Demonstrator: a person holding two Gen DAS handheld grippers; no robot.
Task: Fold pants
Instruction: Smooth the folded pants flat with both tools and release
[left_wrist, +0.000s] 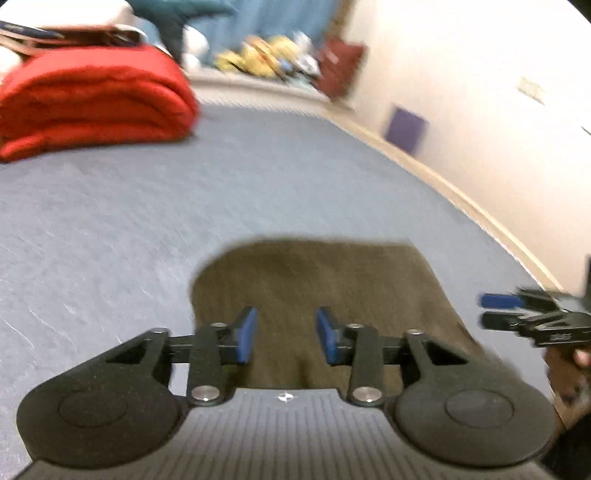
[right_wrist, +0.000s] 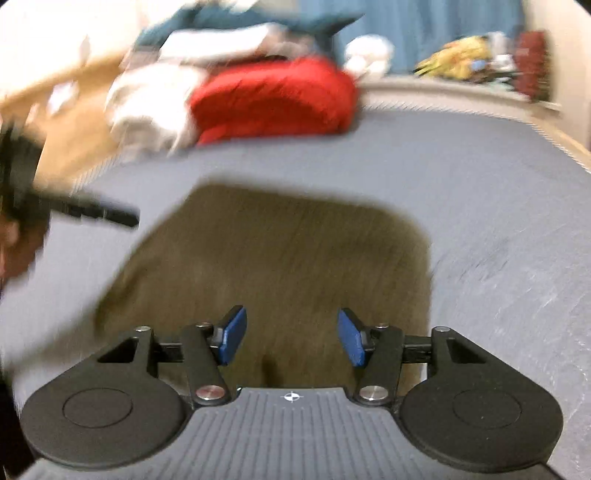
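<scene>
Olive-brown pants (left_wrist: 325, 273) lie flat as a folded, roughly rectangular stack on the grey-blue bed surface (left_wrist: 258, 166). My left gripper (left_wrist: 286, 334) hovers over their near edge, its blue pads apart with only cloth below them and nothing pinched. The right gripper (left_wrist: 498, 310) shows at the right edge, held by a hand. In the right wrist view the same pants (right_wrist: 280, 251) spread out ahead of my right gripper (right_wrist: 291, 336), whose pads stand wide apart and hold nothing. The left gripper (right_wrist: 110, 216) appears there at the far left. Both views are blurred.
A folded red blanket (left_wrist: 92, 99) with white and teal laundry on top sits at the far left of the bed, also seen as the red blanket (right_wrist: 273, 99). A cream wall (left_wrist: 480, 74) runs along the right. Yellow clutter (left_wrist: 258, 55) lies at the far end.
</scene>
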